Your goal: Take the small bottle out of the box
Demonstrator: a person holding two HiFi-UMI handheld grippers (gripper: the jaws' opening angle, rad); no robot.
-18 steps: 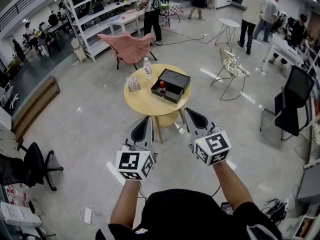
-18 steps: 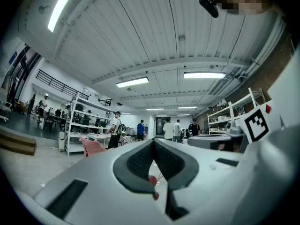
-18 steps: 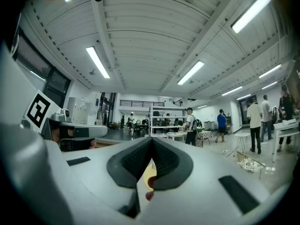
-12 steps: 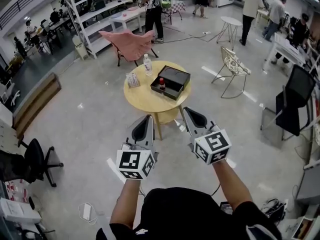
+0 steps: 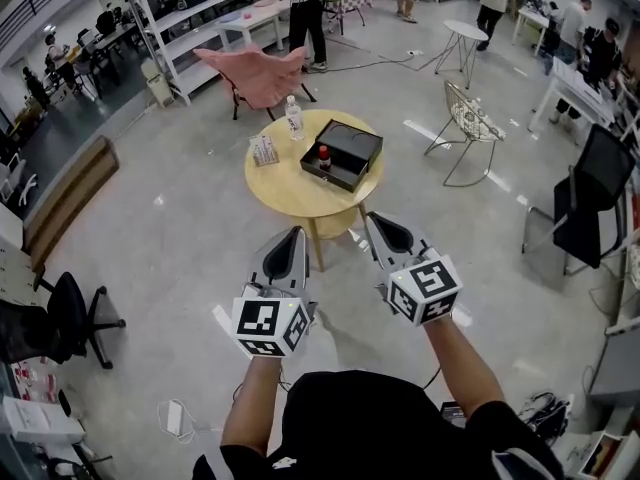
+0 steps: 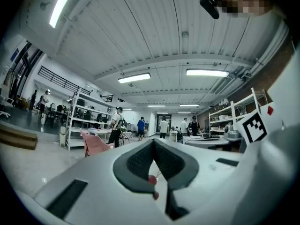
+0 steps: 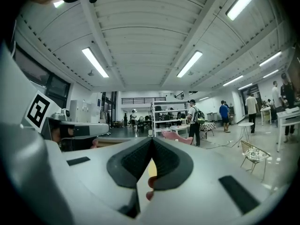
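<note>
A small bottle with a red cap [image 5: 324, 156] stands upright in an open black box [image 5: 356, 140] on a round wooden table [image 5: 295, 193] some way ahead of me. My left gripper [image 5: 296, 234] and right gripper [image 5: 373, 220] are held side by side above the floor, well short of the table, both pointing towards it. Both are shut with nothing between their pads. In the left gripper view the left gripper [image 6: 153, 142] shows its tips meeting; in the right gripper view the right gripper [image 7: 152, 142] looks the same.
A clear water bottle [image 5: 294, 118] and a small card stand [image 5: 264, 150] share the table. A pink chair [image 5: 258, 73] stands behind it, a wire chair [image 5: 468, 123] to the right, a black office chair [image 5: 590, 193] further right. People stand at the back.
The table sits slightly higher in the head view than before. Both grippers keep the same pose and stay shut.
</note>
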